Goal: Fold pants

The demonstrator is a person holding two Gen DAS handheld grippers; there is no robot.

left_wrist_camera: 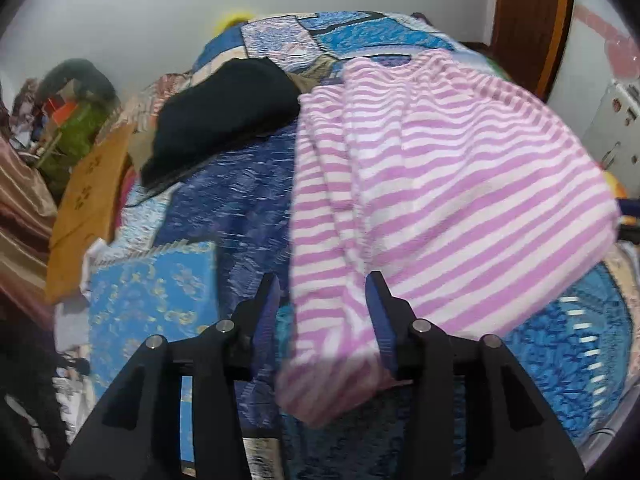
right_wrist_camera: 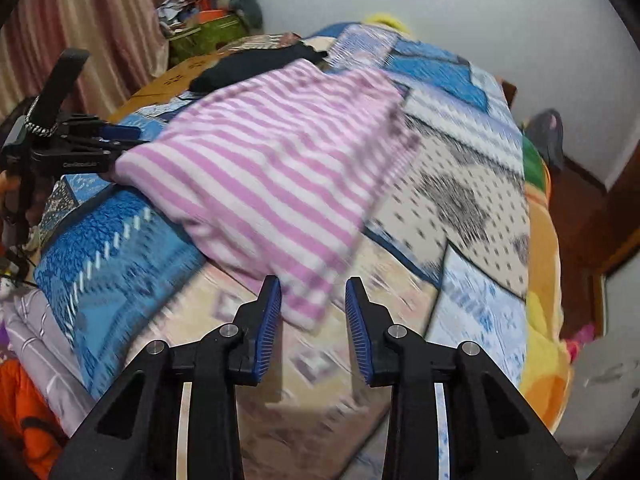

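pants [left_wrist_camera: 440, 184]: on the bed cover [left_wrist_camera: 240, 200], right of the dark garment [left_wrist_camera: 228, 116]
dark garment: at the far side
left gripper [left_wrist_camera: 324, 300]: around the pants' near corner
right gripper [right_wrist_camera: 314, 304]: around their other corner

Soft, even indoor light fills both views, with no glare or hard shadows. Motion blur smears the striped pants [left_wrist_camera: 432, 184] and the quilt [right_wrist_camera: 460, 200]. Fisheye distortion bends the dark-vignetted edges.

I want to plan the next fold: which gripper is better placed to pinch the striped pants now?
Probably the right gripper: the near corner of the striped pants lies between its narrow-set open jaws. The left gripper stands wider, around a bulkier fold.
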